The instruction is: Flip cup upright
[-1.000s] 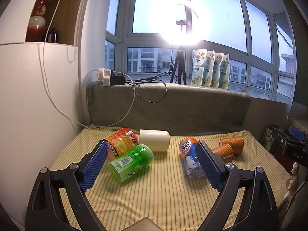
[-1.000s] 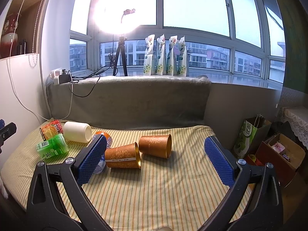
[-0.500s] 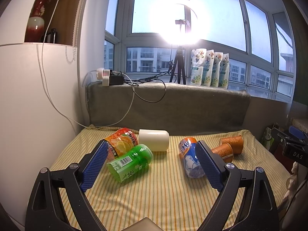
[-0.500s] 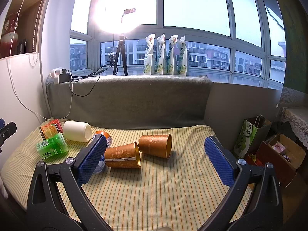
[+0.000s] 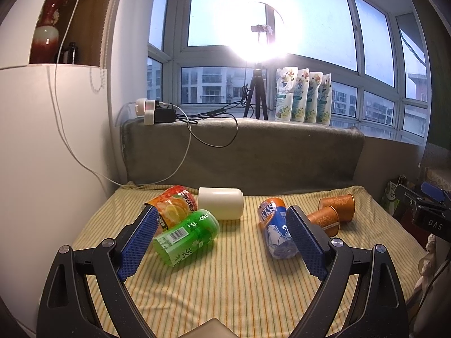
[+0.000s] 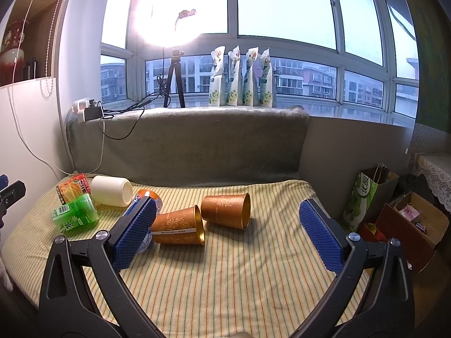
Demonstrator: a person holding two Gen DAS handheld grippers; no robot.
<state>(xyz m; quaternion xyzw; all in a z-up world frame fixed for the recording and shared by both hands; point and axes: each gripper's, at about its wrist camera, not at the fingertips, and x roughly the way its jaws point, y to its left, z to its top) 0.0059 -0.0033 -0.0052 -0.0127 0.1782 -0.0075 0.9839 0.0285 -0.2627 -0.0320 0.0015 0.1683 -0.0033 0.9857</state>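
Several cups lie on their sides on a yellow striped cloth point(image 5: 225, 281). A green cup point(image 5: 187, 233), an orange fruit-print cup point(image 5: 172, 207) and a cream cup point(image 5: 221, 202) lie left. A blue and orange cup point(image 5: 272, 225) lies in the middle. Two brown paper cups point(image 6: 180, 229) point(image 6: 227, 211) lie right, mouths facing right. My left gripper point(image 5: 222, 239) is open and empty, above the cloth between the green and blue cups. My right gripper point(image 6: 228, 233) is open and empty, with the brown cups between its fingers, farther off.
A grey padded ledge point(image 5: 242, 155) backs the cloth, with a power strip point(image 5: 149, 111), cables, a tripod lamp point(image 5: 258, 95) and refill pouches point(image 5: 304, 98). A white cabinet point(image 5: 50, 155) stands left. A green bag point(image 6: 363, 197) and a box point(image 6: 408, 225) sit on the floor right.
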